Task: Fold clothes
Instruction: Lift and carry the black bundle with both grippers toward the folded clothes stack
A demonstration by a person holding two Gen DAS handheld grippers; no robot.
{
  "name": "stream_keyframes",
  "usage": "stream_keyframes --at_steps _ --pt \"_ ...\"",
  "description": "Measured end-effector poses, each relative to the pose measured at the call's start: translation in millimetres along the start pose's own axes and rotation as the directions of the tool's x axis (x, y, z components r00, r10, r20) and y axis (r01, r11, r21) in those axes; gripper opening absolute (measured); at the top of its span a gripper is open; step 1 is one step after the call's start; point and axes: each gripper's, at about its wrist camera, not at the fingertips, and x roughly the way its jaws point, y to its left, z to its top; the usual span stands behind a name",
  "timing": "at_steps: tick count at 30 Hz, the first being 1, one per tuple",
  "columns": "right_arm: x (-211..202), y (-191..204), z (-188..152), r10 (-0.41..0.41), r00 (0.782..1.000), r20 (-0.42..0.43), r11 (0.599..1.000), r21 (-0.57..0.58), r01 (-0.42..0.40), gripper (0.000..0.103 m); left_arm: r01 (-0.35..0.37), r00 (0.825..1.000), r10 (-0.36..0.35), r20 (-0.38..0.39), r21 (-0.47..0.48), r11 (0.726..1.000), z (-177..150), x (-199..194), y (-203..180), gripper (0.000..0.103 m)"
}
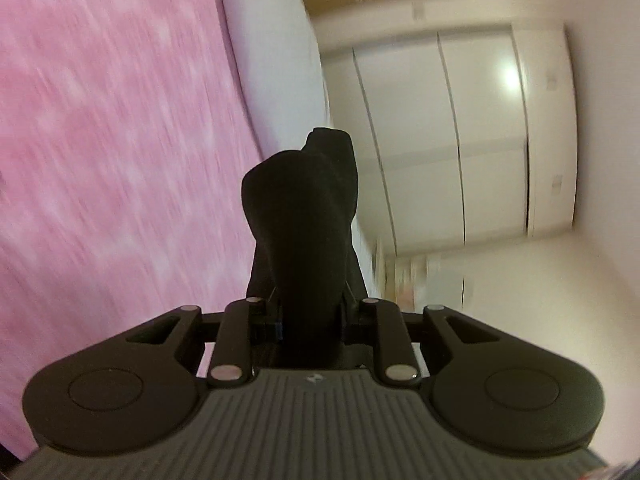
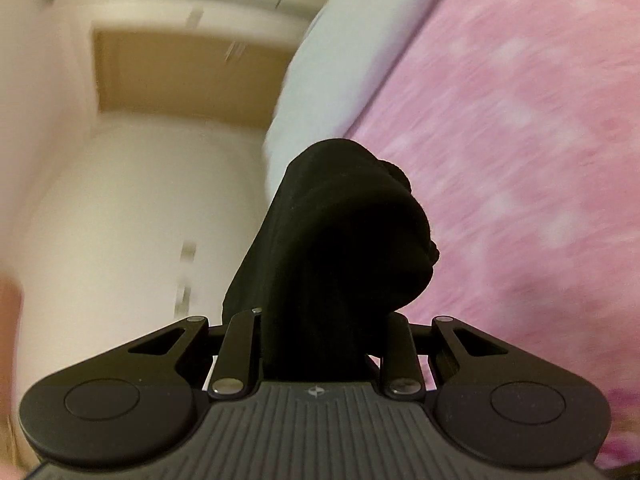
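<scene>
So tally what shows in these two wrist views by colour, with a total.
Black: 3, the left gripper, the right gripper, the black garment bunched in both.
Pink: 1, the bedspread.
White: 1, the wardrobe.
Total: 5.

Two matte black grippers, ribbed grey housing, round side discs, silver pivot pins

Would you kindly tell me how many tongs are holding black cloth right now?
2. The left tongs clamp a bunch of black cloth; the right tongs clamp black cloth too. Their fingertips are hidden by fabric.
</scene>
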Motion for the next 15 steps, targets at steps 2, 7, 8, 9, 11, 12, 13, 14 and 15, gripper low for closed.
stream_keyframes --at_steps 2,7,8,9,11,12,13,14,15 --pt "51.7 28.0 -10.7 0.020 0.998 -0.065 0.999 -0.034 -0.023 0.025 0.007 0.998 -0.006 0.063 -0.013 1.000 38.3 -31.7 12.0 0.019" --pt "184.7 92.7 -46.1 0.043 0.985 -0.170 0.995 -0.086 -0.058 0.025 0.022 0.988 -0.018 0.156 -0.020 1.000 159.6 -96.0 48.1 0.019" --pt "213.2 105.1 -53.9 0.043 0.981 -0.189 0.994 -0.092 -0.061 0.025 0.020 0.984 -0.016 0.176 -0.020 1.000 184.9 -107.5 55.2 0.019" --pt "241.3 117.3 -61.5 0.042 0.977 -0.208 0.993 -0.100 -0.064 0.025 0.017 0.981 -0.012 0.193 -0.024 1.000 210.8 -116.9 61.1 0.019" --pt "291.5 139.6 -72.7 0.041 0.971 -0.234 0.989 -0.125 -0.072 0.025 0.011 0.974 -0.003 0.224 -0.034 0.999 262.0 -132.8 72.0 0.019" --pt "316.5 150.8 -78.4 0.041 0.968 -0.246 0.987 -0.138 -0.077 0.025 0.008 0.971 0.000 0.240 -0.032 0.999 284.4 -139.2 77.3 0.019" --pt "341.6 162.0 -84.0 0.040 0.965 -0.259 0.985 -0.150 -0.081 0.025 0.005 0.967 0.002 0.255 -0.026 1.000 304.8 -144.6 82.6 0.019" --pt "366.5 172.9 -89.9 0.039 0.962 -0.271 0.983 -0.164 -0.086 0.025 0.007 0.963 0.000 0.270 -0.024 1.000 324.6 -147.7 87.6 0.019" --pt "389.3 182.0 -98.9 0.039 0.959 -0.282 0.978 -0.185 -0.095 0.025 0.013 0.958 -0.005 0.287 -0.025 1.000 343.9 -149.5 92.4 0.019"
